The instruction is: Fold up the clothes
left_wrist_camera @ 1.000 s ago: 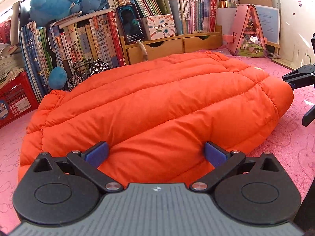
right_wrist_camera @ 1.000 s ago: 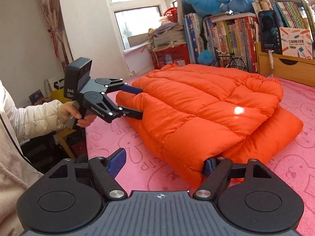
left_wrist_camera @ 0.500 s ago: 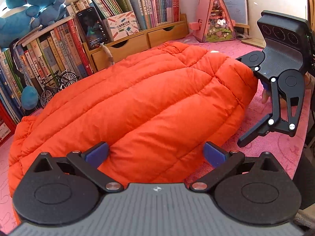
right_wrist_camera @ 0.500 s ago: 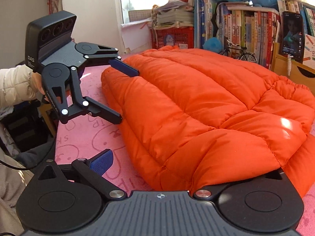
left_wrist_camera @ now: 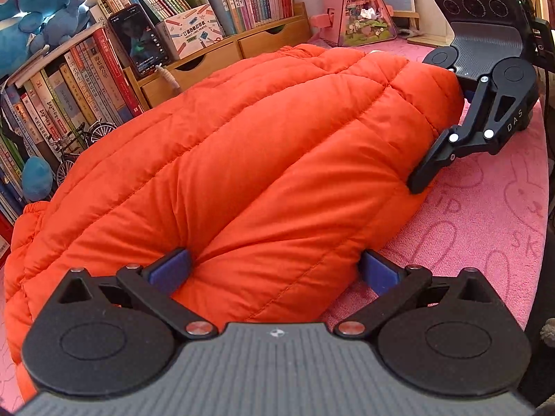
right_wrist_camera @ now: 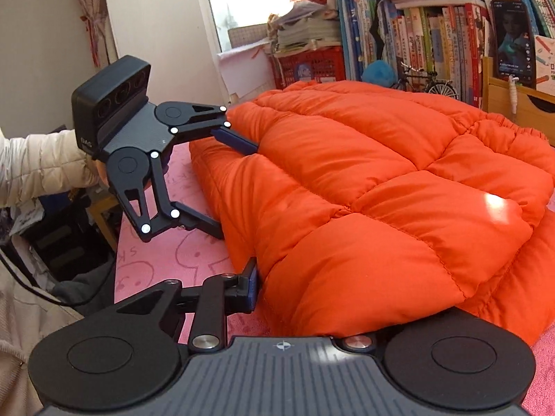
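Orange puffer jacket point(left_wrist_camera: 242, 159): lies on pink desk point(left_wrist_camera: 485, 215) before the bookshelf, already folded into a thick bundle; further fold or tidying apparently left; left tongs point(left_wrist_camera: 274, 270) spread wide around its near edge, not pinching; right tongs point(right_wrist_camera: 298, 294) have just been closing, clenched on a jacket corner; "DAS" legible on tongs housing.

The jacket point(left_wrist_camera: 242, 159) is bright orange with quilted stitch lines. The cloth point(left_wrist_camera: 485, 228) under it is pink with outline drawings. Both grippers are black with blue pads point(left_wrist_camera: 170, 272).
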